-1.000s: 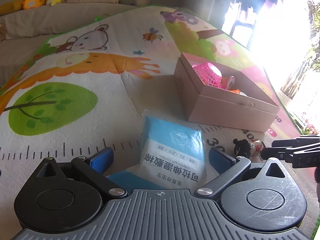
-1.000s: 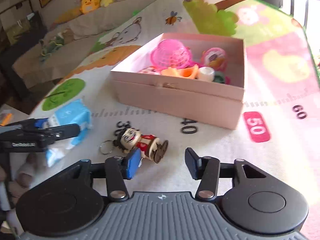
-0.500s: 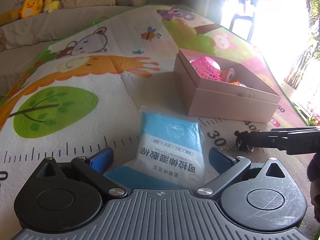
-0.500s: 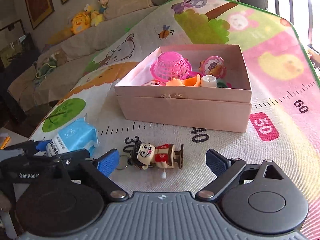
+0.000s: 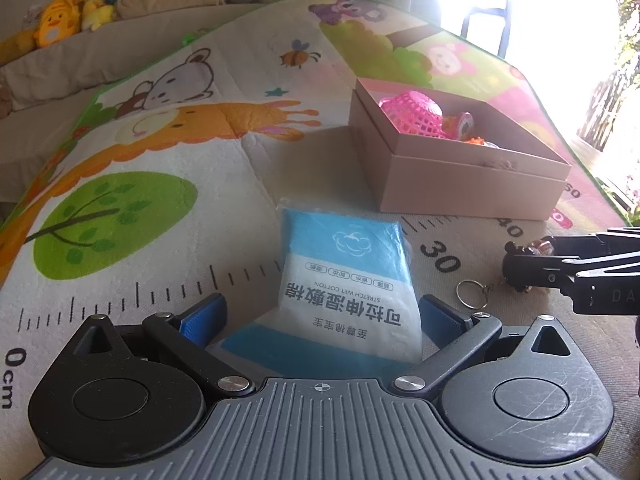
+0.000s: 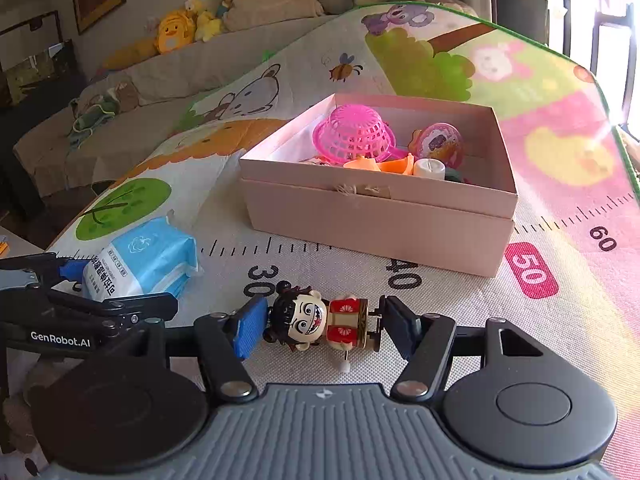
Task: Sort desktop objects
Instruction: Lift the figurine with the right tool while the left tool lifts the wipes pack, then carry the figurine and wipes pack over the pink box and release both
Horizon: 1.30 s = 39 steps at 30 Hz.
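Observation:
A blue and white wet-wipe pack (image 5: 348, 276) lies on the play mat between the spread fingers of my left gripper (image 5: 320, 316), which stands open; its pads do not press on the pack. A small doll keychain (image 6: 312, 320) with black hair and a red body lies sideways on the mat. My right gripper (image 6: 320, 326) is closing on it, one pad against the head and the other against the feet. From the left wrist view the right gripper (image 5: 516, 264) hides most of the doll, and the key ring (image 5: 472, 294) lies loose beside it.
An open pink cardboard box (image 6: 372, 232) stands just beyond the doll, holding a pink basket (image 6: 354, 136) and several small toys. The mat ends at a green edge (image 6: 624, 152) on the right. Plush toys (image 6: 176, 32) sit on a sofa behind.
My right gripper opened wide, came around the doll and narrowed until its pads touch head and feet. The doll now lies crosswise between the fingers. The left gripper has hardly moved.

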Available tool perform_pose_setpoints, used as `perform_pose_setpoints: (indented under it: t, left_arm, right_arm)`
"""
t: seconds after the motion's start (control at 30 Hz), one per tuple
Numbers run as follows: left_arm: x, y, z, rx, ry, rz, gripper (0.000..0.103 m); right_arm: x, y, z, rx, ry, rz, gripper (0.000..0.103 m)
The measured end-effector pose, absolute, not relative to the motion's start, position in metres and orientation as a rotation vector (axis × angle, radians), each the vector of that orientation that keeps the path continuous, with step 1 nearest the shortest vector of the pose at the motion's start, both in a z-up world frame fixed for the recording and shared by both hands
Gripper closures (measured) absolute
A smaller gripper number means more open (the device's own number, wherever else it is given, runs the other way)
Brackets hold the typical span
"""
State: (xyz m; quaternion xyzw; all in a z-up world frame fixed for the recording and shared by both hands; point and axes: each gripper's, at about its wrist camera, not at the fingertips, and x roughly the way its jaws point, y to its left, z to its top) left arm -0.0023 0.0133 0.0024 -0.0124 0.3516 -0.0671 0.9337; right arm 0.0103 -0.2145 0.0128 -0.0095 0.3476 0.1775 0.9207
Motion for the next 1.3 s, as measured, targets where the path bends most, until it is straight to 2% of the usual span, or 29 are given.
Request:
perform_pose_setpoints:
  t: [0.27, 0.63, 0.67, 0.7, 0.83, 0.9, 1.2, 1.23, 1.3]
  left_arm:
    - [-0.011, 0.021, 0.005, 0.174, 0.711, -0.048, 0.000]
    - [0.017, 0.023, 0.013, 0.142, 0.706, -0.121, 0.000]
    - [0.018, 0.021, 0.014, 0.151, 0.702, -0.132, 0.003]
    - [0.017, 0.020, 0.015, 0.162, 0.698, -0.137, 0.012]
    - [0.012, 0.014, 0.021, 0.182, 0.694, -0.154, 0.031]
    - [0.007, 0.011, 0.034, 0.162, 0.682, -0.173, 0.037]
    - [0.028, -0.043, 0.152, 0.159, 0.340, -0.316, 0.039]
    - [0.037, -0.053, 0.156, 0.160, 0.320, -0.340, 0.039]
    - [0.060, -0.075, 0.154, 0.172, 0.308, -0.402, 0.026]
  right_arm:
    - [0.004, -0.220, 0.005, -0.022, 0.675, 0.352, 0.038]
    - [0.001, -0.223, 0.008, -0.011, 0.677, 0.376, 0.039]
    - [0.000, -0.225, 0.010, -0.009, 0.679, 0.382, 0.039]
    - [-0.001, -0.227, 0.012, -0.004, 0.682, 0.391, 0.039]
    - [-0.008, -0.240, 0.026, 0.006, 0.683, 0.407, 0.039]
    - [-0.012, -0.251, 0.043, 0.014, 0.658, 0.410, 0.039]
    - [-0.002, -0.304, 0.181, 0.073, 0.357, 0.366, 0.039]
    - [0.002, -0.306, 0.190, 0.064, 0.326, 0.345, 0.039]
    - [0.012, -0.307, 0.201, 0.060, 0.302, 0.324, 0.039]
